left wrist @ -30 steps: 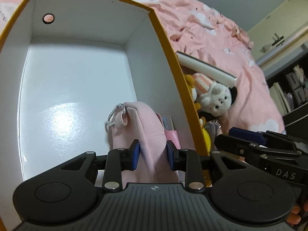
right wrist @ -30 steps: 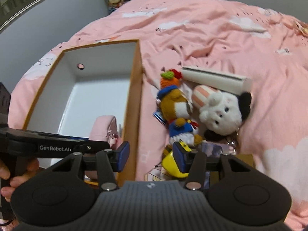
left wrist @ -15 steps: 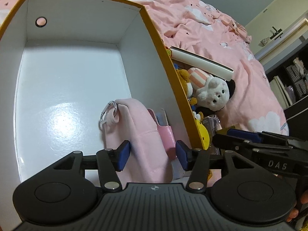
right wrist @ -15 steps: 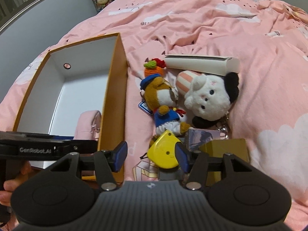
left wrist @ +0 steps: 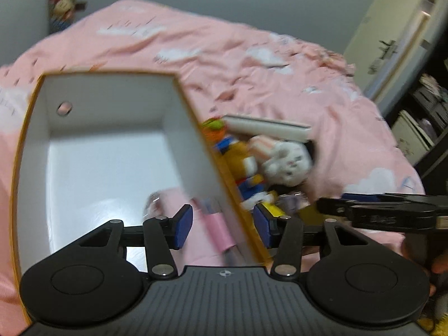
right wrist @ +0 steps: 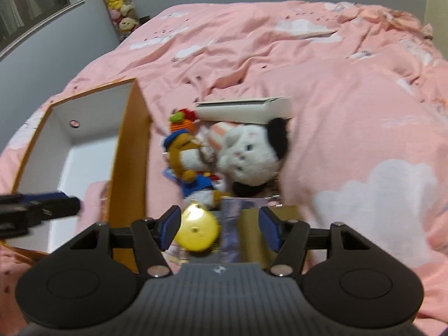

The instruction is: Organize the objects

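An orange box with white inside (left wrist: pixel 182 128) (right wrist: pixel 131 151) lies on the pink bed. A pink pouch (left wrist: pixel 215 229) (right wrist: pixel 96 196) lies in its near right corner. My left gripper (left wrist: pixel 222 225) is open and empty, raised above the pouch and the box's right wall. My right gripper (right wrist: pixel 219 229) is open and empty above a yellow round toy (right wrist: pixel 197 231) and a gold box (right wrist: pixel 252 232). A white plush (right wrist: pixel 249 154), a brown duck plush (right wrist: pixel 190 165) and a white long box (right wrist: pixel 240 109) lie right of the orange box.
The pink quilt (right wrist: pixel 350 112) covers the bed. Shelves (left wrist: pixel 420 117) stand at the far right and a column of plush toys (right wrist: pixel 120 8) hangs at the back wall. The left gripper shows in the right wrist view (right wrist: pixel 36 207).
My left gripper let go of the pink pouch, opened wide and pulled back and up. My right gripper opened wider and moved right over the yellow toy and gold box.
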A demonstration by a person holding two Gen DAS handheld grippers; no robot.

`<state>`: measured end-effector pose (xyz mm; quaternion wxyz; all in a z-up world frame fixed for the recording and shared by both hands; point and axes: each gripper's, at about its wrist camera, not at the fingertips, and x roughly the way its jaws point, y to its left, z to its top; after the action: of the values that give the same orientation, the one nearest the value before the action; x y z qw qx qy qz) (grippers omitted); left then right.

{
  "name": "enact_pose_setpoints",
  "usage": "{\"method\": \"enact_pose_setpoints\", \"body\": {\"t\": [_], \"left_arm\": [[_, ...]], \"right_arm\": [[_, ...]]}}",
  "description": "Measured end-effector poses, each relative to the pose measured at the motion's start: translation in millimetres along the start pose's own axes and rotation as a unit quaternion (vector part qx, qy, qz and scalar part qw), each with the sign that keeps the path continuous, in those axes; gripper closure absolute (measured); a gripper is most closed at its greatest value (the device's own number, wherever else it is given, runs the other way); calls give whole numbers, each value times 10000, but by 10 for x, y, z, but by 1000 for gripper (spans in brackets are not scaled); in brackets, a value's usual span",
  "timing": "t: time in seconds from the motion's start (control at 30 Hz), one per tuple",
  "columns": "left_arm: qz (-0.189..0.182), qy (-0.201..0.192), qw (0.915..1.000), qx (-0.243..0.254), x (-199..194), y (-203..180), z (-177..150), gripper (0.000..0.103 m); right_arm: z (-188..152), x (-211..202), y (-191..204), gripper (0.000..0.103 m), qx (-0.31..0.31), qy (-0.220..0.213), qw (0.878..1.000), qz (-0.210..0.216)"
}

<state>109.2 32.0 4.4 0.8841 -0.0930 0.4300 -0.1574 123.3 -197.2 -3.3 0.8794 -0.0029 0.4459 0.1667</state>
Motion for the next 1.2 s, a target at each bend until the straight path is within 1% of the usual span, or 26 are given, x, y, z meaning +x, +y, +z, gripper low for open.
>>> {"method": "enact_pose_setpoints", "body": {"t": [0.03,0.1,0.17,0.23,0.3,0.43,0.57,0.63,0.67,0.77,0.83,0.9,0.97,1.07,1.1,1.13,1.2], "left_arm": [[-79,-41,9999,79,-23,-71,9,50],[-267,-35,9993,253,-18,-245,13,58],[-447,48,9982,396,37,-405,15,62],[-520,202,9969,547,153,-557,9,66],[-439,360,9958,724,284,-679,-10,68],[-406,643,9922,991,499,-837,-92,69],[-343,850,9911,970,607,-869,-184,78],[-272,954,9907,936,662,-863,-209,81],[-182,996,9906,915,688,-858,-212,82],[2,1100,9883,1059,757,-886,-216,82],[27,1243,9848,1211,821,-920,-224,82],[162,1322,9823,1319,890,-949,-233,82],[280,1293,9813,1401,932,-972,-230,82],[440,1215,9800,1512,973,-1003,-222,81],[501,1172,9787,1609,983,-1022,-219,77],[547,1157,9768,1717,995,-1039,-217,75],[573,1208,9720,1931,1036,-1071,-218,66]], "right_arm": [[-27,-21,-38,40,-36,-41,9999,-109],[-68,-28,-100,40,-79,-58,9996,-262],[-123,-16,-161,41,-112,-2,9993,-352],[-184,-6,-192,43,-150,62,9992,-356],[-229,-13,-185,50,-260,57,9990,-366],[-277,-23,-160,49,-524,-10,9978,-413],[-297,30,-205,49,-575,42,9970,-524],[-320,27,-215,49,-613,20,9973,-397],[-333,24,-205,51,-668,5,9973,-305],[-355,41,-156,65,-832,-25,9962,-263],[-364,53,-151,66,-860,-23,9960,-242],[-366,60,-173,66,-829,-22,9962,-281],[-357,74,-223,65,-726,10,9969,-312],[-347,97,-308,46,-525,75,9981,-309],[-341,107,-346,45,-432,79,9986,-300],[-340,115,-378,44,-360,101,9990,-241],[-325,150,-461,39,-141,199,9997,-89]]}}
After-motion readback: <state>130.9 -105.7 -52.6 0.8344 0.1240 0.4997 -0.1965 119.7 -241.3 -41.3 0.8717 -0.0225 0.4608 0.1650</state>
